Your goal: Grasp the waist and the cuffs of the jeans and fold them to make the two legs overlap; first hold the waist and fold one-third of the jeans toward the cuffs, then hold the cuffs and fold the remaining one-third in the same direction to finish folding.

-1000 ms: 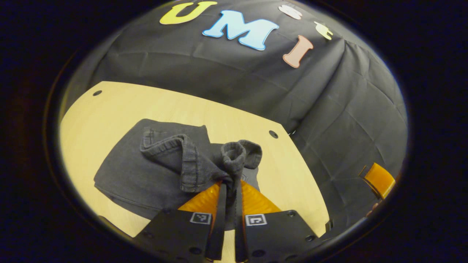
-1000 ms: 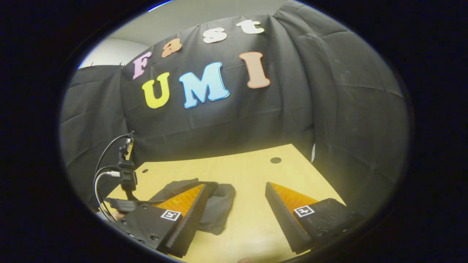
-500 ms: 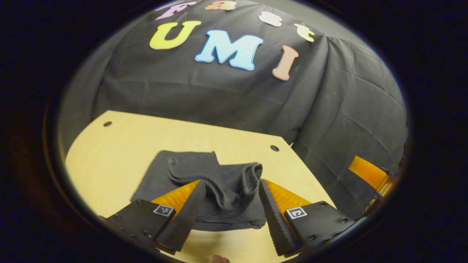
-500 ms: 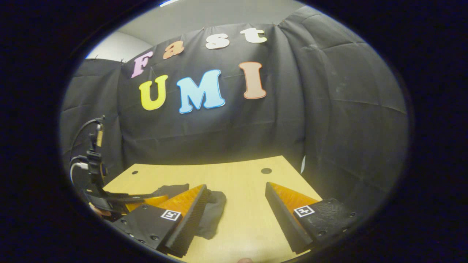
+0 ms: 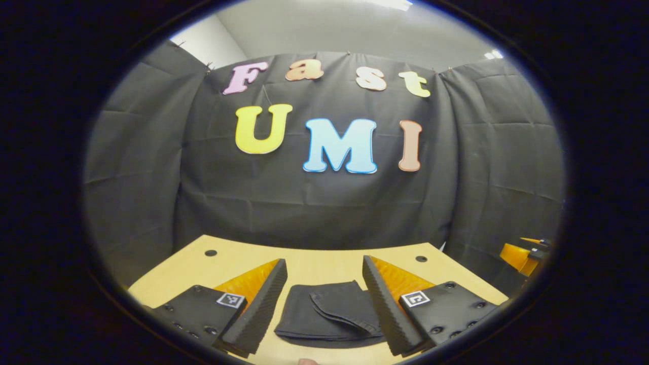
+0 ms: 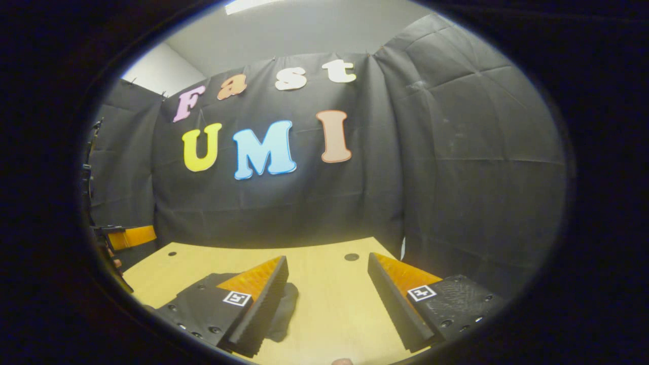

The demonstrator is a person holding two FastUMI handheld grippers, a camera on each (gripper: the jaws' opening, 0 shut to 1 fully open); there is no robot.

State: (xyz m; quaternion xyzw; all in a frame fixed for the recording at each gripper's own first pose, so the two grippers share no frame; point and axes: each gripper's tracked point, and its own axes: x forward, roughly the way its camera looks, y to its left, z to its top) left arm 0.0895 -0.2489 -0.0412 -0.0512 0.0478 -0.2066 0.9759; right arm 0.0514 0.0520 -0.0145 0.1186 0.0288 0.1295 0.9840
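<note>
The dark grey jeans [image 5: 324, 318] lie as a small folded bundle on the light wooden table [image 5: 238, 257], with one hemmed edge resting on top. My left gripper [image 5: 323, 262] is open and held just above and in front of the bundle, the cloth showing between its fingers without touching them. In the right gripper view, a corner of the jeans [image 6: 285, 310] peeks out behind the left finger. My right gripper [image 6: 327, 258] is open over bare table [image 6: 329, 304] to the right of the bundle, holding nothing.
The black booth wall hangs close behind the table's far edge. Small dark holes [image 5: 211, 252] mark the tabletop's back corners. The right gripper [image 5: 522, 251] shows at the far right of the left gripper view, and the left gripper [image 6: 124, 236] at the far left of the right gripper view.
My left gripper opened and let go of the cuffs, then drew back and tilted up. The jeans settled flat into a folded bundle. The right gripper stayed open and also tilted up.
</note>
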